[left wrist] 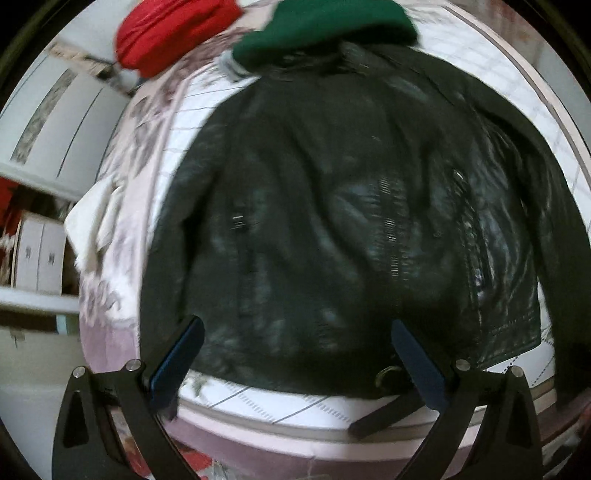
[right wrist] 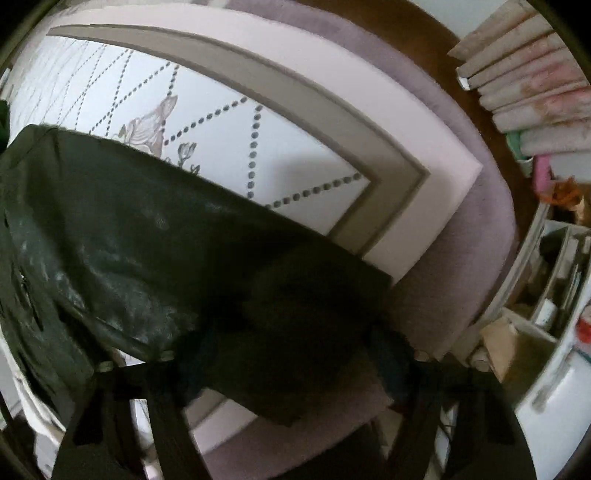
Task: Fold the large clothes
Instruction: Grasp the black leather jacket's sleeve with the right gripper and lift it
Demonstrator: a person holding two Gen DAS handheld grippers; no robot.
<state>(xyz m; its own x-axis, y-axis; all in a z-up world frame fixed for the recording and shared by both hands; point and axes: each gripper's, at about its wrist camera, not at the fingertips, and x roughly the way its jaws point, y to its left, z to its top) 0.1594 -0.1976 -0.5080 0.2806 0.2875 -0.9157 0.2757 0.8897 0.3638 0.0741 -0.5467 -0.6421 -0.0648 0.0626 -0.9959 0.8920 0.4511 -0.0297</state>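
A black leather jacket (left wrist: 332, 221) lies spread on the bed (left wrist: 258, 398), collar away from me, hem near the front edge. My left gripper (left wrist: 295, 332) is open and empty, its fingers (left wrist: 177, 362) wide apart just above the jacket's hem. In the right wrist view a sleeve of the jacket (right wrist: 147, 240) lies across the bed's corner (right wrist: 424, 184). My right gripper (right wrist: 291, 354) stands at the sleeve's end. The dark sleeve covers its fingertips, so I cannot see how the jaws stand or whether they hold the sleeve.
A green garment (left wrist: 332, 26) and a red garment (left wrist: 170, 33) lie at the bed's far end beyond the collar. A white cabinet (left wrist: 55, 129) stands left of the bed. Shelves with clutter (right wrist: 554, 295) and stacked folded cloth (right wrist: 528, 92) stand right of the bed's corner.
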